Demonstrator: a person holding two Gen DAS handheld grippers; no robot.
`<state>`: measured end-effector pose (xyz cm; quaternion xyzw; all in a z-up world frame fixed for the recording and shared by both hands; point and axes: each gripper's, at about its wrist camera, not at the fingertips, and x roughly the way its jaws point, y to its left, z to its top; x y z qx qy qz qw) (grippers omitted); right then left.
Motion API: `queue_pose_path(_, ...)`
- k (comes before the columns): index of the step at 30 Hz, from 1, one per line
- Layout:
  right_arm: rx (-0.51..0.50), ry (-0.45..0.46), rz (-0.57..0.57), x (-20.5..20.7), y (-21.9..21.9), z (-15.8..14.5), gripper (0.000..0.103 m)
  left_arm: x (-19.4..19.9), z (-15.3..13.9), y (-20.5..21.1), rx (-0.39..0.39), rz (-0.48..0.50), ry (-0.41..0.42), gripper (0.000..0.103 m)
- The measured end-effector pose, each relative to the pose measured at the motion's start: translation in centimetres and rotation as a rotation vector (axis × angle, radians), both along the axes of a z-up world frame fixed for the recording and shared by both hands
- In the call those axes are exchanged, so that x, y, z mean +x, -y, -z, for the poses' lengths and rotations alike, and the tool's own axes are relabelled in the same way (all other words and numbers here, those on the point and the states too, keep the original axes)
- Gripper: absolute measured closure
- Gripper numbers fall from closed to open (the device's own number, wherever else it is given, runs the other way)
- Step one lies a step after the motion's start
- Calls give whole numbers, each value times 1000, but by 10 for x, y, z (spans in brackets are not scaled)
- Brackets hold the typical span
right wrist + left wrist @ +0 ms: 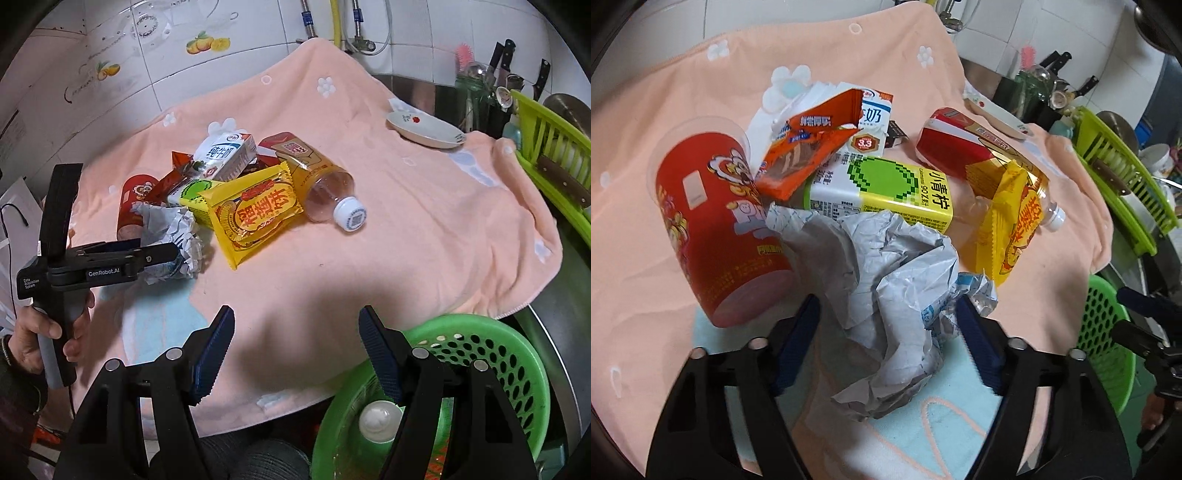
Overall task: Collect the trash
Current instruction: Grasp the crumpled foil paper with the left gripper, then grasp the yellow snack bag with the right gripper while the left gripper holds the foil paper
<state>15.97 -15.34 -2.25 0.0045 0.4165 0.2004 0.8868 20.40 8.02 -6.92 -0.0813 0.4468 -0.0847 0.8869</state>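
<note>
The left tool straddles the crumpled paper at the trash pile's near edge, pad contact unclear. The right tool, open and empty, hovers over bare towel beside the green basket.

A soft peach-pink towel with white flower prints covers the worktop. On its far right part stands a shallow white ceramic dish with a small red flower mark. At the right edge there is a bright green slatted plastic drying rack, and a knife with a brown handle lies on it. Behind the dish, dark-handled knives stand upright near a pink brush. The far wall is white tile with orange fruit stickers.
</note>
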Motion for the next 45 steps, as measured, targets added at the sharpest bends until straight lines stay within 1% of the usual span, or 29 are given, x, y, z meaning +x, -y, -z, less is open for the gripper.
queue_pose_path(3, 5, -3, -5, 4, -4, 1, 36, 2, 3, -1, 1, 0, -6, 39)
queue_pose_path(7, 15, -8, -19, 9, -9, 2, 36, 3, 6, -5, -26, -1, 3, 39)
queue_pose_path(8, 16, -7, -24, 10, -10, 2, 36, 4, 6, -5, -27, 0, 1, 41)
queue_pose_path(9, 16, -7, -28, 12, -12, 3, 36, 5, 8, -4, -31, 9, -3, 47)
queue_pose_path(10, 17, -7, -31, 14, -14, 3, 36, 5, 8, -4, -34, 17, -4, 51)
queue_pose_path(11, 24, -7, -36, 17, -16, 3, 36, 5, 9, -3, -36, 25, -4, 56)
queue_pose_path(12, 29, -8, -38, 18, -17, 4, 36, 5, 8, -1, -32, 34, 1, 64)
queue_pose_path(13, 36, -10, -39, 20, -19, 4, 36, 4, 8, 2, -33, 43, 4, 67)
queue_pose_path(16, 60, -22, -41, 27, -23, 7, 38, -1, 4, 6, -5, 48, 27, 71)
queue_pose_path(18, 86, -31, -43, 31, -24, 8, 41, -5, 2, 8, 5, 49, 38, 74)
queue_pose_path(25, 201, -68, -41, 49, -31, 9, 42, -22, -11, -1, -5, 39, 77, 76)
queue_pose_path(28, 259, -85, -28, 58, -34, 6, 42, -29, -18, -4, 6, 35, 98, 76)
queue_pose_path(31, 322, -96, -7, 69, -38, 1, 41, -34, -25, -11, -5, 21, 117, 76)
queue_pose_path(34, 356, -106, 9, 77, -41, -1, 36, -38, -30, -18, -6, 14, 132, 76)
queue_pose_path(36, 379, -110, 35, 83, -42, -1, 34, -39, -32, -22, -4, 12, 135, 76)
queue_pose_path(45, 470, -214, 129, 120, -43, 22, 34, -42, -37, -36, -5, -4, 151, 76)
